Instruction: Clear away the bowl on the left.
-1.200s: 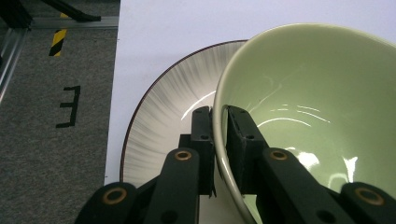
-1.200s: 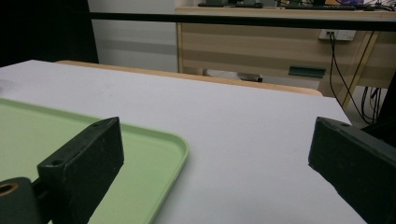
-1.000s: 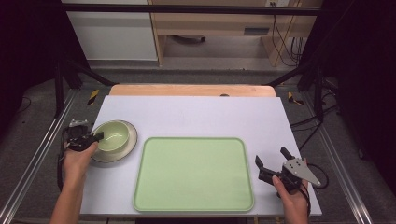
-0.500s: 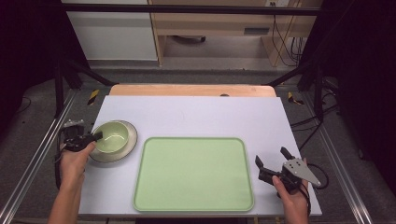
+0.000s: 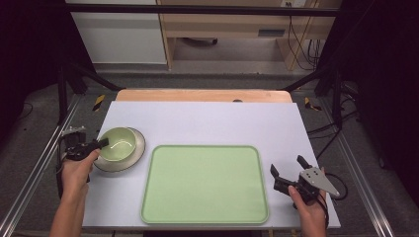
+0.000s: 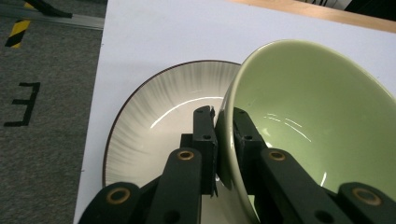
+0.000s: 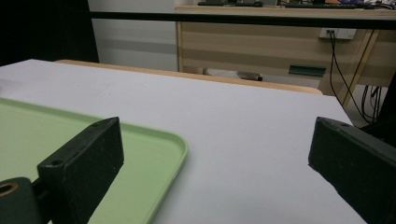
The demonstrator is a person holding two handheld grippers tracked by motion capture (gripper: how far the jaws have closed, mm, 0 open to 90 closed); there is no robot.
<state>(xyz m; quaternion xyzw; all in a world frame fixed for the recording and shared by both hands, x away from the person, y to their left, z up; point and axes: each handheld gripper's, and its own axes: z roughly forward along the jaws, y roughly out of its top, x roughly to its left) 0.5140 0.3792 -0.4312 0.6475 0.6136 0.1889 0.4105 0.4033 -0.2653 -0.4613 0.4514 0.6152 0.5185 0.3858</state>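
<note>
Bowl (image 6: 308, 121): green, glossy, gripped at its near rim by the left claw (image 6: 223, 126); it sat tilted on the plate at the left side of the desk.
Left claw: clenched on the bowl's rim, one jaw inside the bowl and one outside against the wall, as the left gripper view showed; in the high view it reached in from the left, the claw (image 5: 101, 143) meeting the bowl (image 5: 118, 143) at its left edge.
Left hand (image 5: 76, 168): wrapped around the gripper body, forearm coming up from the bottom left.
Plate (image 6: 154, 121): pale with fine radial lines and a dark rim, lying under the bowl; in the high view the plate (image 5: 129, 163) showed past the bowl on its near and right sides.
Tray (image 5: 205, 183): light green, rounded corners, bare, lying at the middle of the desk just right of the plate.
Right claw (image 5: 291, 170): released, jaws spread wide with nothing between them, near the tray's right edge; the right gripper view showed the tray's corner (image 7: 154, 154) behind the left-hand jaw.
Right hand (image 5: 310, 205): held the gripper at the desk's near right corner.
Desk (image 5: 207, 121): white top, wooden strip along the far edge.
</note>
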